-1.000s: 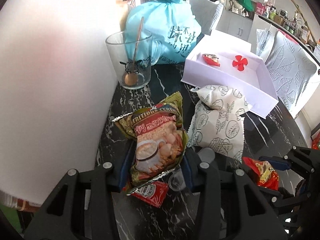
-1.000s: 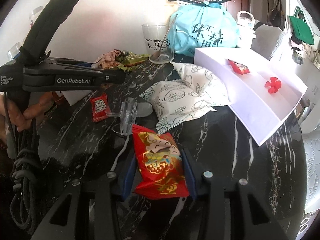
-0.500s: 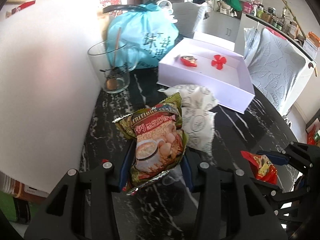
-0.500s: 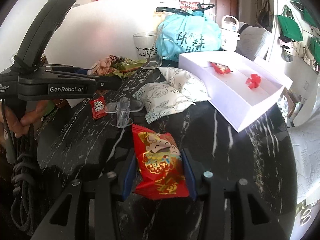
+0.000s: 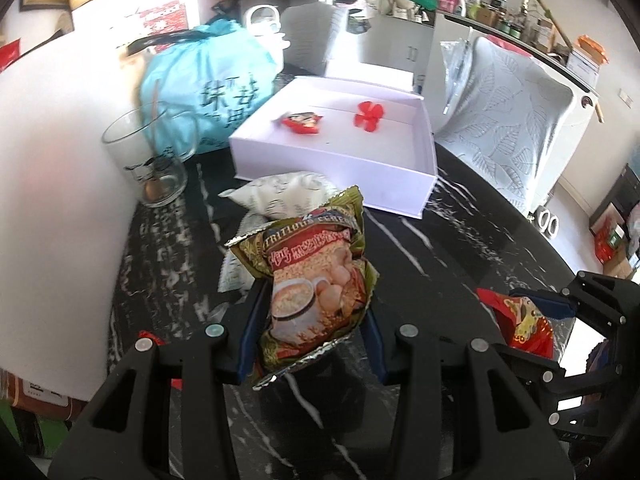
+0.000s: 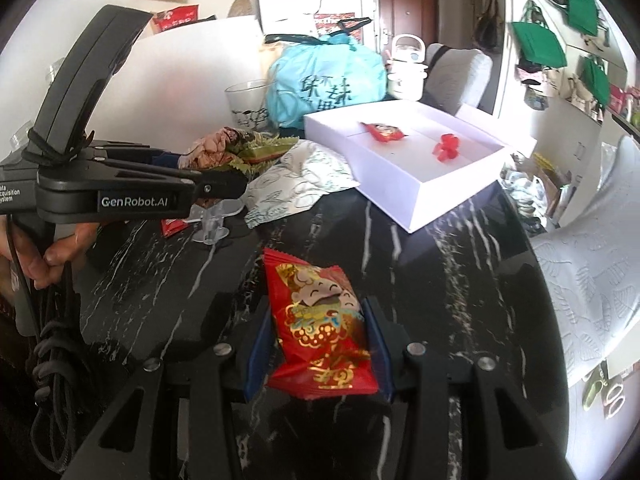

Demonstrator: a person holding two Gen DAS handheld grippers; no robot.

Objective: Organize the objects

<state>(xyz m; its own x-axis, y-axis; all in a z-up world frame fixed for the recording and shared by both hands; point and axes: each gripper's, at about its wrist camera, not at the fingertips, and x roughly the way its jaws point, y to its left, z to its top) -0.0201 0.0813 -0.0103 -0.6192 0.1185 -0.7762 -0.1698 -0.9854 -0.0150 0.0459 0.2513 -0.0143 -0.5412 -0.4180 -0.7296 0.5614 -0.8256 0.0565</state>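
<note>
The left hand-held gripper [image 5: 310, 344] grips a green cereal sachet [image 5: 316, 292] above the worktop [image 5: 440, 248]; the right hand-held gripper [image 6: 318, 354] grips a red snack packet [image 6: 320, 332], near the white box [image 6: 404, 160].

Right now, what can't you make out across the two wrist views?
- Ketchup sachet: right view, mostly behind the left gripper.
- Glass mug contents: left view, motion-blurred.
- Blue bag contents: tied shut.
- Red packet: left view, partly inside the right gripper.
</note>
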